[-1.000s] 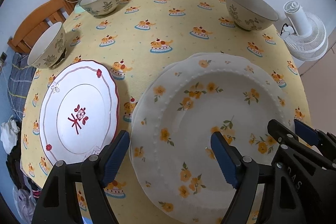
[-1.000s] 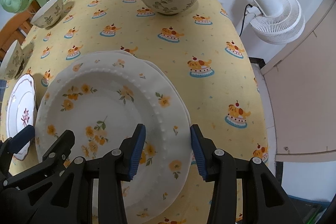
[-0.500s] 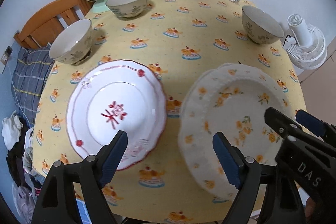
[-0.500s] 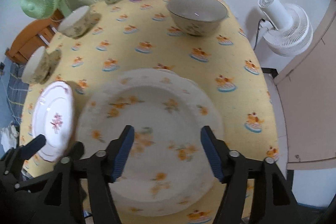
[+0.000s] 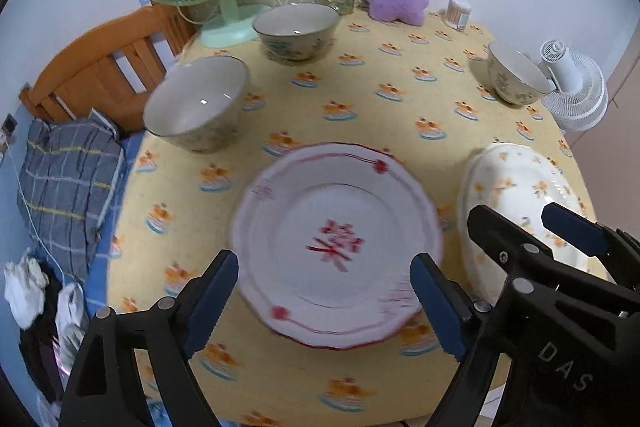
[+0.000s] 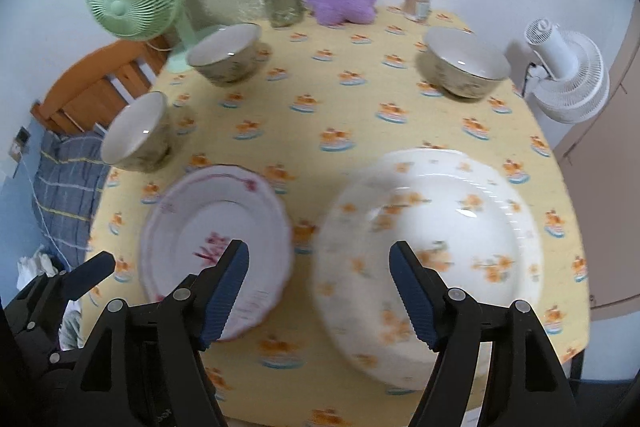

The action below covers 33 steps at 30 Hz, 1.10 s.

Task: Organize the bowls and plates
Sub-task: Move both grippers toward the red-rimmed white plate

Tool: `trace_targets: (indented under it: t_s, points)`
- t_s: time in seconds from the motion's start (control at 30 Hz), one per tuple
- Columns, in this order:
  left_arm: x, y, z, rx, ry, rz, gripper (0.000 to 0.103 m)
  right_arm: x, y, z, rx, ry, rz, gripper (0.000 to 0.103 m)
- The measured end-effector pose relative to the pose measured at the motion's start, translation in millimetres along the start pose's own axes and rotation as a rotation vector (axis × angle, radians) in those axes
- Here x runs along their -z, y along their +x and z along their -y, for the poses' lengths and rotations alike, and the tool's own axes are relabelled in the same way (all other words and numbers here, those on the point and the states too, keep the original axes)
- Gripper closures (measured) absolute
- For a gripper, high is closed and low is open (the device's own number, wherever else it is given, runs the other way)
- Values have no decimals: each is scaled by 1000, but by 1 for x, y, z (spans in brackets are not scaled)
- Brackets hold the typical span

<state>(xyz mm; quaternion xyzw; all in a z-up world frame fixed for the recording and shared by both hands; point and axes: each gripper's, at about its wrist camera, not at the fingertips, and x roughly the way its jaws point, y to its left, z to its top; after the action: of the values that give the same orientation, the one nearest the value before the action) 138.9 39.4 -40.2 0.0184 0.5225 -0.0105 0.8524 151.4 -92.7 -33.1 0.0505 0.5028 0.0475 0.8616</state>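
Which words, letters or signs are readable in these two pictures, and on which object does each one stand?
"DAS": white letters on the black body of the right gripper, seen from the left wrist camera.
Red mark in the middle of the red-rimmed plate: looks like a character, too blurred to read.
Small container at the far table edge: any label is too small to read.
Nothing else is readable.

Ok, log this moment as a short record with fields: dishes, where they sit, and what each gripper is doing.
surface: table with yellow cake-print cloth
plates: red-trimmed plate at left; orange-flower plates stacked at right, apart from it
bowls: three, all upright and separate: left bowl, back bowl, right bowl
left gripper: jaws opening, nothing between them, above the red-trimmed plate
right gripper: jaws opening, nothing gripped
stacking: bowls not yet nested
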Motion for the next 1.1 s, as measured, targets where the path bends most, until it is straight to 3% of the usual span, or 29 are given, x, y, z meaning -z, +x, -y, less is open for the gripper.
trace_targets:
  t_s: [0.37, 0.77, 1.1]
  points:
    - [-6, 27, -47, 12, 40, 21, 14, -1, 32, -55, 48, 28, 8, 27]
    - [-18, 83, -51, -7, -16, -53, 17, -18, 93, -52, 52, 2, -61, 27]
    - [-23, 101, -44, -8, -43, -100, 26, -30, 117, -47, 49, -45, -98, 28]
